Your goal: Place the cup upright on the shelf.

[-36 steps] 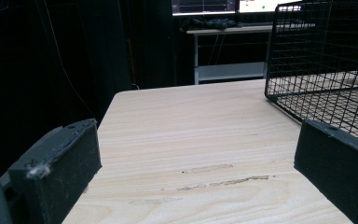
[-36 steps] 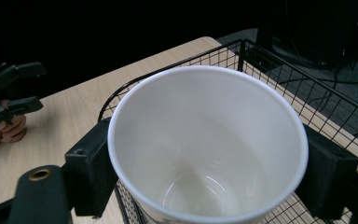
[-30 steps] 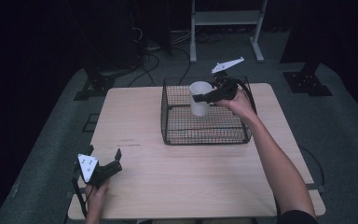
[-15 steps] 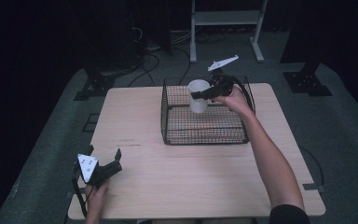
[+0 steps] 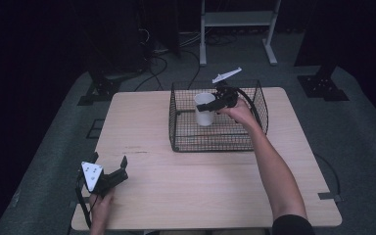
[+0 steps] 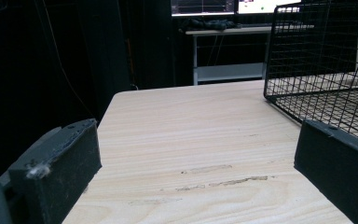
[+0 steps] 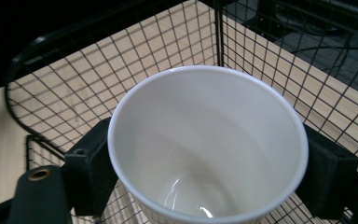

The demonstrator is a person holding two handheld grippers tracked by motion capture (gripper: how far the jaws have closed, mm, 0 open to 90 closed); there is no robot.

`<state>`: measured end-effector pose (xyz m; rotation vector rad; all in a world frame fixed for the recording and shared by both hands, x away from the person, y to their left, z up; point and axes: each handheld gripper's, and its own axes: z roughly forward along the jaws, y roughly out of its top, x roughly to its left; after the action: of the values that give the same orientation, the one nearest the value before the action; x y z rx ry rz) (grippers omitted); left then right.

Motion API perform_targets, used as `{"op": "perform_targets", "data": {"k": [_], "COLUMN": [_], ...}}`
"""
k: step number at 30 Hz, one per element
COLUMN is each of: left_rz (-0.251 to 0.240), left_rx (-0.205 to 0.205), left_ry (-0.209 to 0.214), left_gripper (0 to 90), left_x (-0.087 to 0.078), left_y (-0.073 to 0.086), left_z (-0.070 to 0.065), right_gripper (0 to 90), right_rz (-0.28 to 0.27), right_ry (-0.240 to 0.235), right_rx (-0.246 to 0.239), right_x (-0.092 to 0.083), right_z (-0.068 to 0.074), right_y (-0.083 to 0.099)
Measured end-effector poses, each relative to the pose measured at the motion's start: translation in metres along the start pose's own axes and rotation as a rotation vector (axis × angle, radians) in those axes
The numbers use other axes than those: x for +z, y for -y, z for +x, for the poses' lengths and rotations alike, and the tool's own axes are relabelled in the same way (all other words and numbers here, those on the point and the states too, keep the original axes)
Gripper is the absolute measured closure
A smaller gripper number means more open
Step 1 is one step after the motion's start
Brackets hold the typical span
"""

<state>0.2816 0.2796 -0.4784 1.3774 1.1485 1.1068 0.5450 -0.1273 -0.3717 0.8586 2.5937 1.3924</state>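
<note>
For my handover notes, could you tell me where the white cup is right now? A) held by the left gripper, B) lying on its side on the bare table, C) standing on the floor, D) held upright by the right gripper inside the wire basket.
D: the right gripper grips the upright white cup from both sides, within the wire basket.

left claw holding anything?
No. In the left gripper view the left claw has its jaws wide apart over the bare table, with nothing between them.
</note>
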Motion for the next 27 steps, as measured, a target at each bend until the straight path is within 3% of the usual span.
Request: {"op": "perform_targets", "data": {"k": [6, 13, 27], "left_rz": [0.000, 0.000, 0.001], "left_rx": [0.000, 0.001, 0.001], "left_ry": [0.000, 0.001, -0.002], "left_gripper": [0.0, 0.0, 0.0], "left_x": [0.000, 0.000, 0.000], "left_y": [0.000, 0.000, 0.000], "left_z": [0.000, 0.000, 0.000], "right_gripper": [18.4, 18.4, 18.2], "right_rz": [0.034, 0.096, 0.157], "right_ry": [0.022, 0.015, 0.017], "right_rx": [0.014, 0.035, -0.011], "right_x": [0.010, 0.013, 0.023], "right_z": [-0.007, -0.011, -0.006], "right_y": [0.014, 0.019, 0.020]}}
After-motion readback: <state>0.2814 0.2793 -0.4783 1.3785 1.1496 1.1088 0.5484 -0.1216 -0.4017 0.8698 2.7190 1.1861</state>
